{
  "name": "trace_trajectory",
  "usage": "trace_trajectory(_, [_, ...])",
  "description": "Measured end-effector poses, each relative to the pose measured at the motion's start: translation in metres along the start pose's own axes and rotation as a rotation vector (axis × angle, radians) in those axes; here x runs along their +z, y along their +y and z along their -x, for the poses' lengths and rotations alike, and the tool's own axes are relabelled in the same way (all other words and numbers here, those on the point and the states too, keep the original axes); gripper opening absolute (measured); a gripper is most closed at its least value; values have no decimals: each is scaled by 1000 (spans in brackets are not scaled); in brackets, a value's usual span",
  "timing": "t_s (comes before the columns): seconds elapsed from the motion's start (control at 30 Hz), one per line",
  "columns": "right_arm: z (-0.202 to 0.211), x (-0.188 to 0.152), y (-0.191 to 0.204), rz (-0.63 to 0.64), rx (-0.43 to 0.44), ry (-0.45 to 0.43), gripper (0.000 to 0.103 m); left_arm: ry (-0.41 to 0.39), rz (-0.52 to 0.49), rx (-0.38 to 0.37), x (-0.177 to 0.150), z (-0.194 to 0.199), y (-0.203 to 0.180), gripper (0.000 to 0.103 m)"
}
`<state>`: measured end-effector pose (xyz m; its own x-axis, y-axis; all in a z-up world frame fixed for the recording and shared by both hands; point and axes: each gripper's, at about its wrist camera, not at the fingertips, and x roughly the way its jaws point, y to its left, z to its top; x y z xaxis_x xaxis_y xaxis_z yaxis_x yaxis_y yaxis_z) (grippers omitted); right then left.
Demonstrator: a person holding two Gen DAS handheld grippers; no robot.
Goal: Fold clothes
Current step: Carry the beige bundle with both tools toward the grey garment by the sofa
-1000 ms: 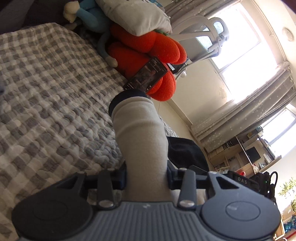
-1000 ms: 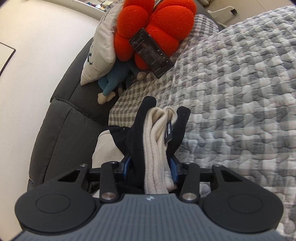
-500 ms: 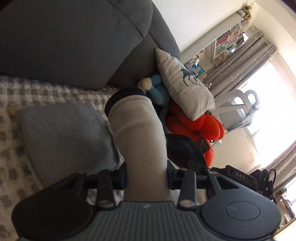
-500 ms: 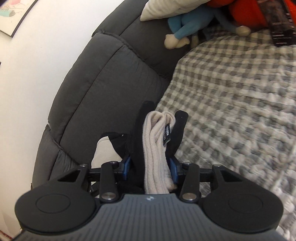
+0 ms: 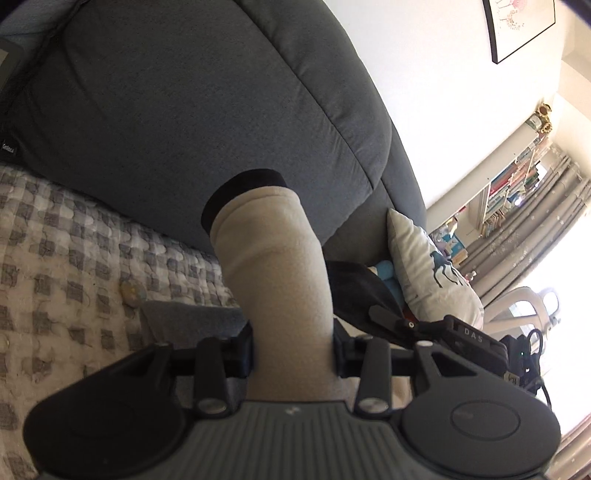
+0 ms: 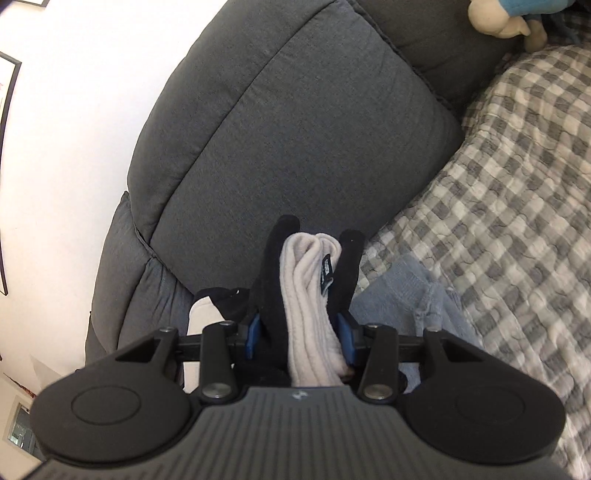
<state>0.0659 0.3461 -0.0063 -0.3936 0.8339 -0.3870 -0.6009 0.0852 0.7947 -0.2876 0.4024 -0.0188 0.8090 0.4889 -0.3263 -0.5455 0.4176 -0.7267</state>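
In the left wrist view, my left gripper (image 5: pixel 266 236) is shut on a folded beige fleece garment (image 5: pixel 280 295) with a black edge, and the cloth hides its fingers. My right gripper (image 6: pixel 319 236) is shut on the same beige garment (image 6: pixel 310 295). Several of its folds and a small label are bunched between two black fingers (image 6: pixel 275 266). Both grippers hold it above a grey-and-white checked quilt (image 5: pixel 55 266), in front of the dark grey sofa back (image 6: pixel 295 140). A folded blue-grey garment (image 6: pixel 402 291) lies on the quilt just below and right of the right gripper, and shows as the blue-grey garment (image 5: pixel 192 321) behind the left one.
A white pillow (image 5: pixel 432 280) with a dark print leans at the sofa's right end. A blue plush toy (image 6: pixel 509 18) sits at the far corner. A framed picture (image 5: pixel 517 29) hangs on the wall. Bookshelves, curtains and a white chair (image 5: pixel 532 302) stand by the bright window.
Both views have swung away from the red plush and the window toward the grey sofa back. The folded blue-grey garment has come into view. Both grips on the beige garment are unchanged.
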Motion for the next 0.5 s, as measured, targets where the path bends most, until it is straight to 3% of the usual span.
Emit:
trace_trajectory(0.17, [-24, 7, -10, 20, -28, 34, 45, -9, 33, 53, -10, -15, 17, 40])
trace_trajectory(0.33, [-37, 1, -34, -13, -88, 22, 46, -10, -10, 90, -19, -24, 28, 45])
trace_trajectory(0.5, [-18, -2, -22, 54, -127, -56, 60, -5, -5, 84, -9, -12, 33, 51])
